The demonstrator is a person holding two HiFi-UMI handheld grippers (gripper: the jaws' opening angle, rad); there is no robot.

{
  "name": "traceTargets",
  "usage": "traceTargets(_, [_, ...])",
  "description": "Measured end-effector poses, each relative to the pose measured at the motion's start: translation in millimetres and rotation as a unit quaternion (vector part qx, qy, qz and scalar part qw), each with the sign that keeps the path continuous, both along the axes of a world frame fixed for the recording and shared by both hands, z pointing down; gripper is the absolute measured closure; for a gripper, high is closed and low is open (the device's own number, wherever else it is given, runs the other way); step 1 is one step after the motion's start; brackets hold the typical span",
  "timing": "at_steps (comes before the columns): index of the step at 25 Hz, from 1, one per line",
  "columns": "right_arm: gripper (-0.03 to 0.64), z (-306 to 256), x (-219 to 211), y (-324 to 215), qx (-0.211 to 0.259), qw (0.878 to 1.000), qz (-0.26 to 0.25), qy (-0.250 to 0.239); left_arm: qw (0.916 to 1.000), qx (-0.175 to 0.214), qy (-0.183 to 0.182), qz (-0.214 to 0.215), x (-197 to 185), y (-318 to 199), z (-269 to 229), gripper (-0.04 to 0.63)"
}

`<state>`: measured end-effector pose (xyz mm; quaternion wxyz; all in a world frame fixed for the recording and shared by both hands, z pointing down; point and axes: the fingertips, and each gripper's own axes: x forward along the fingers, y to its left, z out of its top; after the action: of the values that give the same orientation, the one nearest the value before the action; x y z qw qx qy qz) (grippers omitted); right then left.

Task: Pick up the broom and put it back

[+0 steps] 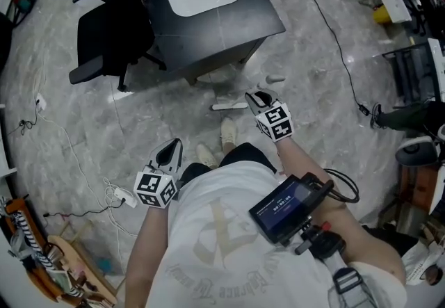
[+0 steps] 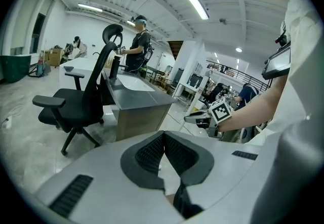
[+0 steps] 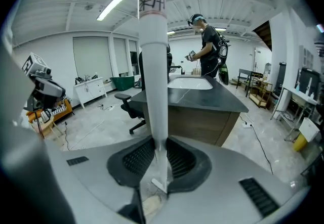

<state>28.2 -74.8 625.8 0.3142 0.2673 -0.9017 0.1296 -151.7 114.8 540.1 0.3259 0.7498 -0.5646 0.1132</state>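
In front of the person's body, above the bare floor (image 1: 83, 133) and short of the near corner of the dark desk (image 1: 222, 21), the right gripper (image 1: 259, 99) pinches the broom by its white handle (image 3: 153, 66). In the right gripper view the ribbed pads close on the handle from both sides low down. From there it runs straight up out of the top of the picture, with a red-edged label (image 3: 152, 1) near the upper end. So the broom's long axis stands close to upright and crosses the line the gripper points along. Most of its length is above the grip. From the head view the handle is seen almost end-on and hardly shows.

The left gripper (image 1: 170, 154) hangs well apart at the person's left side, its pads pressed together on nothing (image 2: 164, 137). The right hand alone carries the load.

The pick-up looks done. What is left is the carry to the broom's resting place, which no view lets me identify. With so much handle above the grip, the top end is likely to sway, and it must clear the desk edge and the office chair (image 1: 104, 42)
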Motion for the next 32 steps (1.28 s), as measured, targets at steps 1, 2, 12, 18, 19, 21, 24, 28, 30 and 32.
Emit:
traceTargets(1, [0.528, -4, 3, 2, 0.002, 1.000, 0.003, -0.001, 1.0000, 0.002, 0.000, 0.003, 1, 0, 0, 0.583])
traceTargets(2, [0.528, -8, 5, 3, 0.004, 1.000, 0.007, -0.003, 1.0000, 0.003, -0.001, 0.007, 2, 0, 1, 0.583])
traceTargets(12, [0.528, -57, 18, 15, 0.031, 0.999, 0.021, -0.026, 0.9991, 0.022, 0.007, 0.034, 5, -6, -1, 0.583])
traceTargets(18, [0.528, -94, 19, 20, 0.055, 0.997, 0.023, -0.046, 0.9978, 0.041, 0.005, 0.052, 10, -16, -14, 0.583])
traceTargets(19, [0.528, -100, 20, 21, 0.059, 0.997, 0.025, -0.049, 0.9974, 0.044, 0.005, 0.056, 12, -18, -16, 0.583])
traceTargets(21, [0.528, -110, 23, 24, 0.065, 0.996, 0.028, -0.055, 0.9966, 0.050, 0.003, 0.065, 16, -20, -18, 0.583])
traceTargets(24, [0.528, -123, 29, 29, 0.075, 0.995, 0.036, -0.062, 0.9954, 0.058, 0.003, 0.077, 21, -24, -22, 0.583])
traceTargets(28, [0.529, -140, 40, 38, 0.086, 0.993, 0.047, -0.067, 0.9933, 0.067, 0.003, 0.095, 29, -25, -29, 0.583])
traceTargets(30, [0.529, -146, 45, 42, 0.092, 0.992, 0.052, -0.067, 0.9920, 0.070, 0.000, 0.104, 32, -25, -30, 0.583])
traceTargets(32, [0.529, -150, 50, 46, 0.096, 0.991, 0.058, -0.067, 0.9909, 0.074, 0.002, 0.112, 35, -25, -31, 0.583])
